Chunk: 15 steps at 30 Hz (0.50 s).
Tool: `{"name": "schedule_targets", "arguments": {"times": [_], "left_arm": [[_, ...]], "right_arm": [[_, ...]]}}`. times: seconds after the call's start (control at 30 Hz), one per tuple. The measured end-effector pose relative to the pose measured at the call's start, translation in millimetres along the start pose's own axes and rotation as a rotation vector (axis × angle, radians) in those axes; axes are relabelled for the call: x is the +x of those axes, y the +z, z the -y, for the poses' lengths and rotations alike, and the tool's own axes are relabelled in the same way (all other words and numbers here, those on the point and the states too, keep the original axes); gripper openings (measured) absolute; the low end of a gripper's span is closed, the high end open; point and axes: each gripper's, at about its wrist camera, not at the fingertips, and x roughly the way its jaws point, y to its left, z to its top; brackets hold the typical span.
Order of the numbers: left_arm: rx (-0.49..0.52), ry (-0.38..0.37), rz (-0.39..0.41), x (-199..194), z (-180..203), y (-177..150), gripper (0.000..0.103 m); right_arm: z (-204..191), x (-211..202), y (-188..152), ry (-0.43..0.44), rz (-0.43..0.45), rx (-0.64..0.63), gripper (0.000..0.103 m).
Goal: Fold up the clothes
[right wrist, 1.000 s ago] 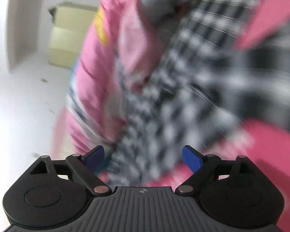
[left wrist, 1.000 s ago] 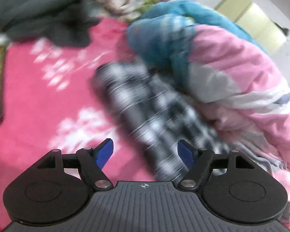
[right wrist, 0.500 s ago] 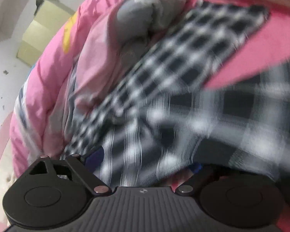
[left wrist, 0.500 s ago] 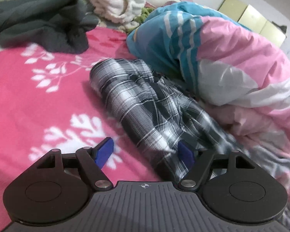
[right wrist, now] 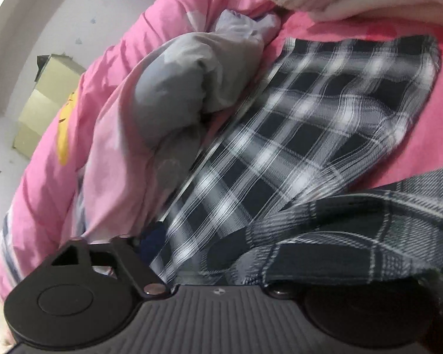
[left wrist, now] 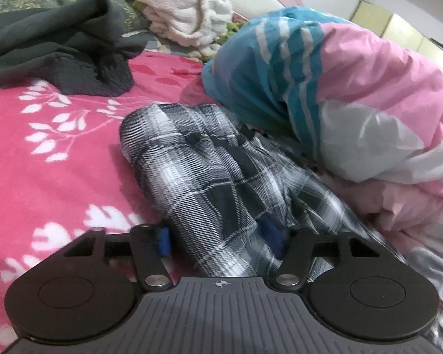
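A black, grey and white plaid garment [left wrist: 203,171] lies bunched on a pink flowered bedsheet [left wrist: 44,153]. My left gripper [left wrist: 218,240] is open, its blue fingertips [left wrist: 164,242] on either side of the garment's near end, the cloth lying between them. In the right wrist view the same plaid garment [right wrist: 295,135] stretches away from my right gripper [right wrist: 215,250]. A fold of it drapes over the gripper's right side and hides that finger. Only the left blue fingertip [right wrist: 150,242] shows.
A rolled pink, blue and white quilt [left wrist: 354,94] lies right of the garment, also seen in the right wrist view [right wrist: 118,118]. A dark grey garment [left wrist: 59,53] and a cream fleece [left wrist: 180,14] lie at the far side of the bed.
Both grippers have moved down and forward onto the plaid garment. The cloth now lies between the left fingers and covers the right side of the right gripper.
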Motion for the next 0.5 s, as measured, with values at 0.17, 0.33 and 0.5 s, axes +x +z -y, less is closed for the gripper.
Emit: {"name": "schedule_targets", "arguments": {"times": [0.17,0.33,0.5], "left_arm": [[-0.062,-0.032,0.017,-3,-11,4,0.005],[-0.078,-0.049,0.048,-22,-18,11,0.005],[-0.116,-0.056,0.041,-55,-35,19,0.004]], "right_arm": [[15,-3,9,-0.006,0.008,0.035,0.006],[22,-29,12,0.017,0.025,0.08,0.005],[20,-67,9,0.021,0.02,0.093,0.005]]}}
